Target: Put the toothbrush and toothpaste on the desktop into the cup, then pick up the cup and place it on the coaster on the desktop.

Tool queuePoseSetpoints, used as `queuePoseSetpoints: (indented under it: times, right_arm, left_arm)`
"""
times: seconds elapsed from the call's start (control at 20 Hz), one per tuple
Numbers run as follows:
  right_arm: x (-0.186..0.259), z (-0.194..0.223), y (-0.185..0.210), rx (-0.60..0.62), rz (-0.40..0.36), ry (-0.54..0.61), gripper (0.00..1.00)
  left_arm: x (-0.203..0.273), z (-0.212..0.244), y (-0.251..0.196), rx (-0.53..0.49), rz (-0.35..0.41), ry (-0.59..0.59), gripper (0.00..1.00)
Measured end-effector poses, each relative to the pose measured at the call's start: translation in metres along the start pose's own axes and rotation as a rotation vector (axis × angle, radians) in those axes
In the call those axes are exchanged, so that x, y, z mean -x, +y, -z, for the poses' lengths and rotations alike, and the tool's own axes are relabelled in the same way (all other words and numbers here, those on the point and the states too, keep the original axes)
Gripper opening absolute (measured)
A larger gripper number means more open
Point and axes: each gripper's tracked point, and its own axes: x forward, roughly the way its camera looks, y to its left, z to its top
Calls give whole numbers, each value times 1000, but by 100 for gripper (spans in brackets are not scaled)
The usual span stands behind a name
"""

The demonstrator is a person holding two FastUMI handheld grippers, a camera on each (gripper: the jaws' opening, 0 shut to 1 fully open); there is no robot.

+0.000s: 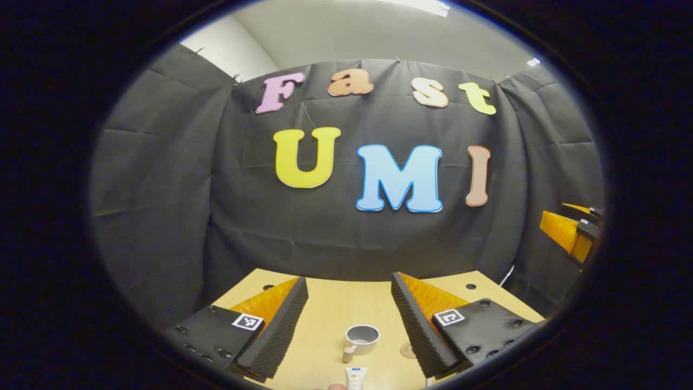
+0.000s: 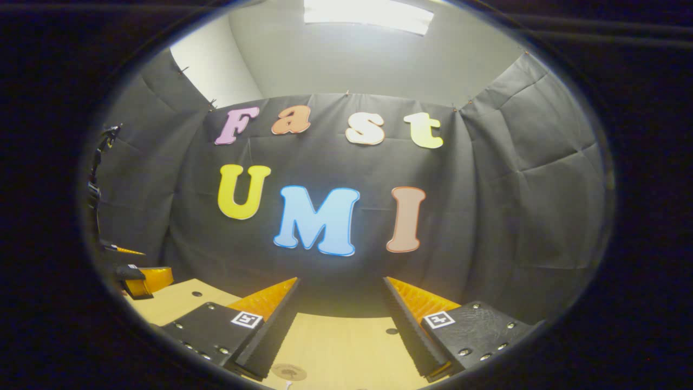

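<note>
In the left gripper view a grey cup (image 1: pixel 362 339) stands upright on the wooden desktop (image 1: pixel 330 309), framed by my left gripper's (image 1: pixel 349 283) open fingers and well beyond them. A small beige piece (image 1: pixel 349 353) lies against the cup's near side; I cannot tell what it is. The white toothpaste tube (image 1: pixel 355 377) lies nearer, at the bottom edge. A round coaster (image 1: pixel 406 350) peeks out beside the right finger (image 1: pixel 417 319). In the right gripper view my right gripper (image 2: pixel 341 284) is open and holds nothing, with a round coaster (image 2: pixel 288 371) on the desktop below it.
The black cloth wall rises just past the desktop's far edge. Small dark holes (image 1: pixel 471 286) dot the tabletop. The other gripper's orange body (image 1: pixel 566 230) shows at the right edge of the left gripper view. The left gripper (image 2: pixel 138 279) shows at the left edge of the right gripper view.
</note>
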Motion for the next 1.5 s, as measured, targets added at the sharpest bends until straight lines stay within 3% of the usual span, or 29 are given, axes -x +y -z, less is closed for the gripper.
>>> queuePoseSetpoints:
  times: [0.25,0.4,0.45,0.5,0.9,1.1,1.5]
  right_arm:
    - [-13,7,28,-57,-55,28,92]
    - [-15,28,34,-73,-65,104,93]
    - [-15,39,37,-81,-71,153,93]
    - [-14,54,42,-91,-81,210,93]
    - [20,190,75,-118,-125,728,93]
    - [47,244,96,-162,-156,933,93]
    - [97,352,124,-211,-169,1291,95]
  left_arm:
    - [-3,-1,6,-18,-15,2,100]
    - [-5,19,3,-28,-1,65,100]
    - [-6,29,3,-35,3,95,96]
    - [-7,39,1,-43,9,129,100]
    - [-1,169,-11,-40,57,524,100]
    - [9,226,-21,-28,103,674,99]
    - [28,331,-13,24,81,1026,100]
